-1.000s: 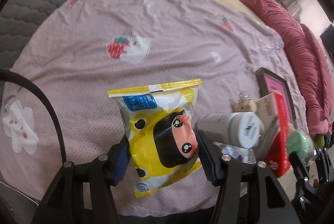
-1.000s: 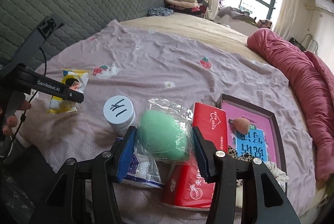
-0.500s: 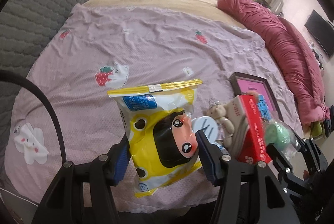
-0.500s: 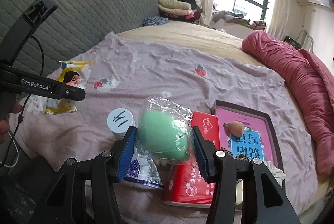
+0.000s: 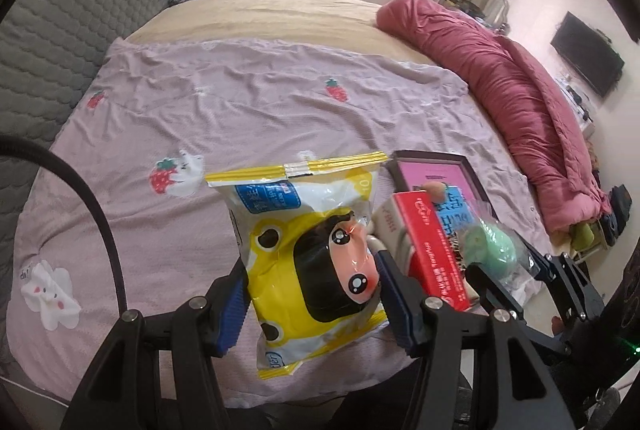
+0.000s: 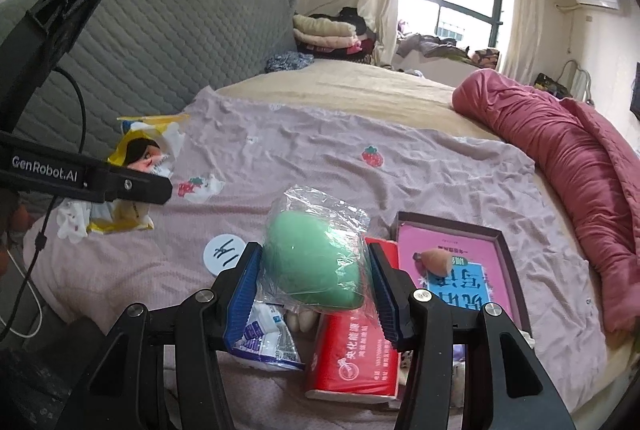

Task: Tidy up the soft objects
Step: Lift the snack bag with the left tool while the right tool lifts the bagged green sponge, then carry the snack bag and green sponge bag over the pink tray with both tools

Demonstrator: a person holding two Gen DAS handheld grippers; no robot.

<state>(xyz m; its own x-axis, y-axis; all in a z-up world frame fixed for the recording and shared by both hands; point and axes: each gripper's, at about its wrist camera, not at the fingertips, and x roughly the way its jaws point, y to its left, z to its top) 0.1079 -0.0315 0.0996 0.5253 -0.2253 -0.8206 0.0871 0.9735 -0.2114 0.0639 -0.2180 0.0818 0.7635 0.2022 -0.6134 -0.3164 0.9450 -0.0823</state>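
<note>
My left gripper [image 5: 314, 306] is shut on a yellow cartoon wipes pack [image 5: 308, 246] and holds it above the pink bedspread [image 5: 240, 109]. The pack also shows at the left in the right wrist view [image 6: 138, 157]. My right gripper [image 6: 316, 286] is shut on a green soft sponge in clear plastic wrap [image 6: 316, 266], lifted over the pile near the bed's front edge. The sponge also shows at the right in the left wrist view [image 5: 492, 246].
Below the sponge lie a red tissue pack [image 6: 352, 358], a white-lidded can [image 6: 224, 254] and a white-blue packet [image 6: 268, 342]. A dark tray [image 6: 508, 270] holds a pink book and a small peach sponge [image 6: 436, 260]. A rolled red quilt [image 6: 568, 157] lies right.
Both grippers have risen and tilted up with their loads still held; the bed and the pile now look farther below and more of the room shows.
</note>
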